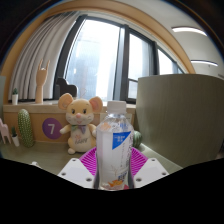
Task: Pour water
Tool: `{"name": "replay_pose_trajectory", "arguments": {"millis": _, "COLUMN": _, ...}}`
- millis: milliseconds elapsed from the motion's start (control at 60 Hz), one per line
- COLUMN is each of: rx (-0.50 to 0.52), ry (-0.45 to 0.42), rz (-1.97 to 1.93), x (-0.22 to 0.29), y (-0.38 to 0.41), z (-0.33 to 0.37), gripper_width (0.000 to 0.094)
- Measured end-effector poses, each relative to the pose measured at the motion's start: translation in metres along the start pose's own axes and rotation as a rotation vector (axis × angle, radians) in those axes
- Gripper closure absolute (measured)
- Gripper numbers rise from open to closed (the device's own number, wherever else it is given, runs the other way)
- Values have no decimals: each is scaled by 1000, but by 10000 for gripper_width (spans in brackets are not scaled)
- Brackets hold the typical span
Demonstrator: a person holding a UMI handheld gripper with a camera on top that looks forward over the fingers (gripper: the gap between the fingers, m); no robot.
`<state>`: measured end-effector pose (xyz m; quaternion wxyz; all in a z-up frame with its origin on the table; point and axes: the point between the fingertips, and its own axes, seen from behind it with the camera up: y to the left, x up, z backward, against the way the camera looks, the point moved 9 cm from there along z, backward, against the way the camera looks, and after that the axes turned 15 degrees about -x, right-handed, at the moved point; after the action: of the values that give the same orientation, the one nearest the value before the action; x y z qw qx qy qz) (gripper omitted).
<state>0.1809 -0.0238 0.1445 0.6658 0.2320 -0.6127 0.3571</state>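
Note:
A clear plastic water bottle (114,148) with a blue-and-white label and a white cap stands upright between my fingers. My gripper (113,163) is shut on the bottle: the magenta pads (89,160) press on its lower body from both sides. The bottle appears lifted, its base level with the fingers. No cup or other vessel for water shows.
A plush mouse toy (79,118) sits just beyond the bottle to the left, beside a purple disc marked 7 (52,127) and a green cactus ornament (25,127). A large grey-green chair back (182,115) stands to the right. Windows with curtains lie behind.

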Motion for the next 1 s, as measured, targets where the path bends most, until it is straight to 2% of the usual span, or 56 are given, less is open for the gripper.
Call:
{"name": "replay_pose_trajectory", "arguments": {"millis": 167, "rx": -11, "ry": 32, "rz": -1, "x": -30, "y": -7, "z": -8, "gripper_width": 542}}
{"name": "replay_pose_trajectory", "arguments": {"millis": 183, "rx": -14, "ry": 7, "rz": -16, "x": -28, "y": -8, "z": -7, "gripper_width": 543}}
{"name": "replay_pose_trajectory", "arguments": {"millis": 317, "rx": -11, "ry": -14, "rz": -57, "x": -33, "y": -11, "z": -4, "gripper_width": 543}}
{"name": "replay_pose_trajectory", "arguments": {"millis": 517, "rx": -3, "ry": -26, "rz": -46, "x": -34, "y": -11, "z": -3, "gripper_width": 390}}
{"name": "replay_pose_trajectory", "arguments": {"millis": 600, "rx": 17, "ry": 24, "rz": -28, "x": -43, "y": -12, "z": -1, "gripper_width": 228}}
{"name": "replay_pose_trajectory", "arguments": {"millis": 783, "rx": 60, "ry": 87, "rz": -13, "x": -60, "y": -20, "z": 22, "gripper_width": 225}}
{"name": "replay_pose_trajectory", "arguments": {"millis": 1000, "rx": 110, "ry": 140, "rz": 43, "x": -77, "y": -24, "z": 91, "gripper_width": 223}}
